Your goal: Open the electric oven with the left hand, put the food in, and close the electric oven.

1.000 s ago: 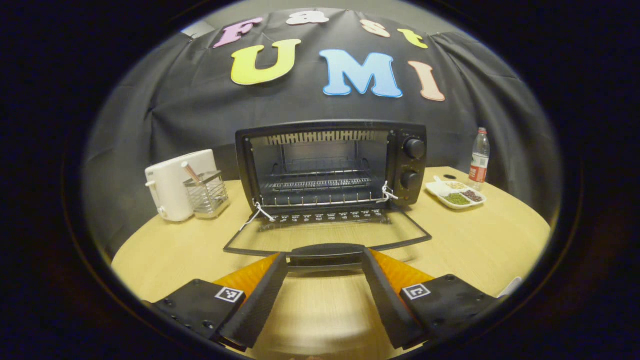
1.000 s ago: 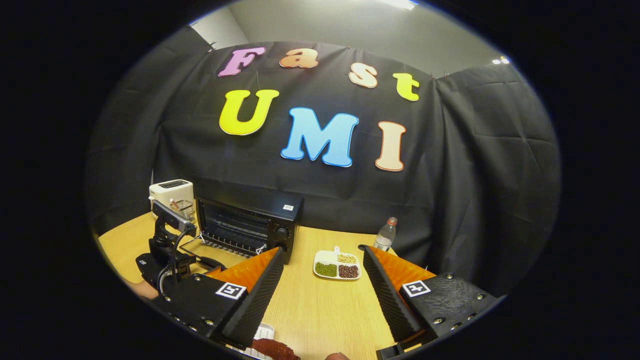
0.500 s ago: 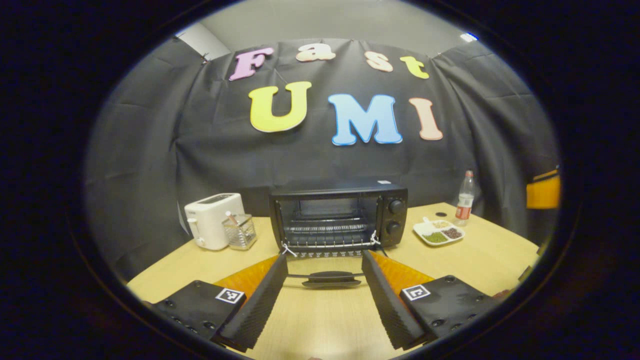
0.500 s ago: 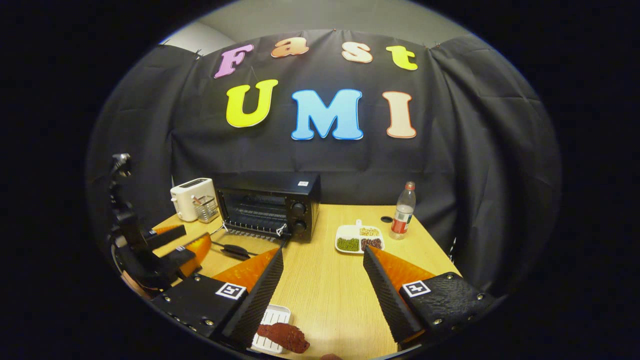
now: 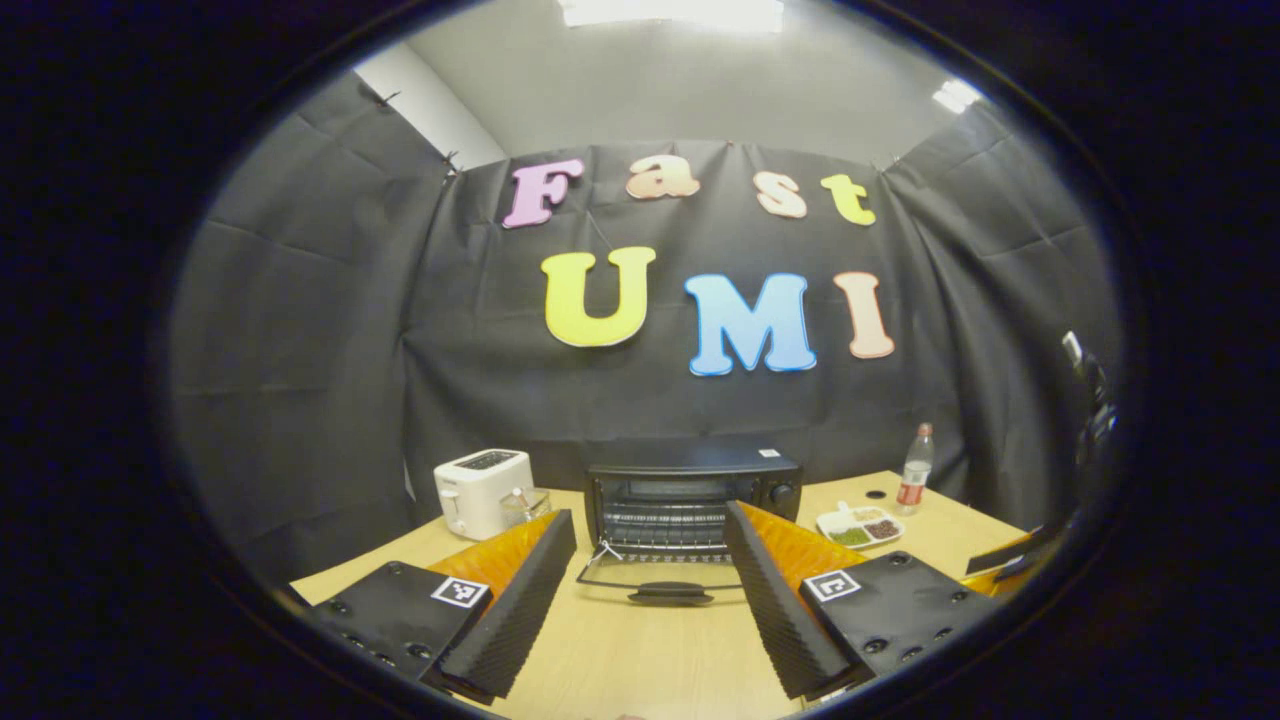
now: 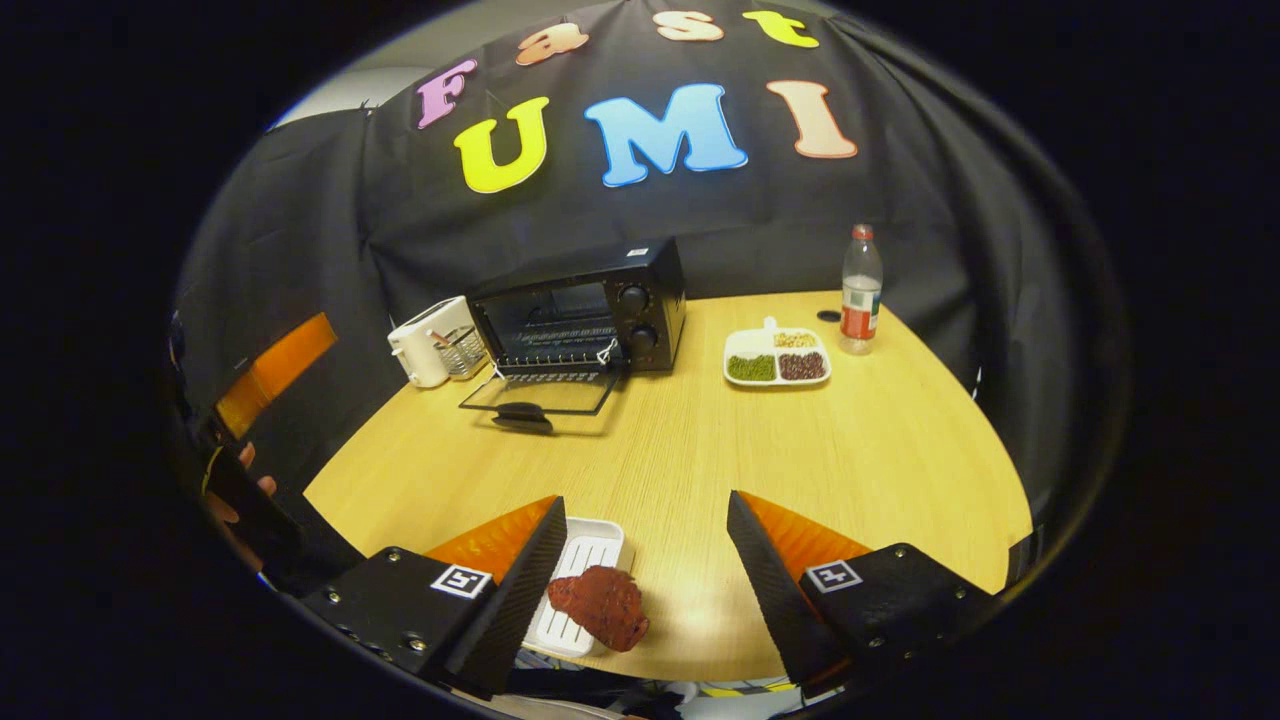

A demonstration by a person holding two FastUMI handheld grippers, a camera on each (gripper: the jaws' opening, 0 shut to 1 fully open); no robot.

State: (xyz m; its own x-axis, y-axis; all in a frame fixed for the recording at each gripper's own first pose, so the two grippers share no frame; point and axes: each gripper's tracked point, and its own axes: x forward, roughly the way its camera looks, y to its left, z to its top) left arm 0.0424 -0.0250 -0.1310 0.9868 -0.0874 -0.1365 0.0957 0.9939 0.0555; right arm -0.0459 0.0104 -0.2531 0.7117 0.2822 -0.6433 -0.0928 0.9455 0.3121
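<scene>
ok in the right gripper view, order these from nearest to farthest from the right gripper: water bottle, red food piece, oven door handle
1. red food piece, on the small white tray just ahead of the right gripper, toward its left finger.
2. oven door handle, farther up the table on the left, at the lowered door's front edge.
3. water bottle, at the far right edge by the wall.

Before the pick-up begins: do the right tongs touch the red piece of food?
Apart. In the right gripper view the right tongs are open, and bare table shows between the red food on its white tray and the far finger.
</scene>
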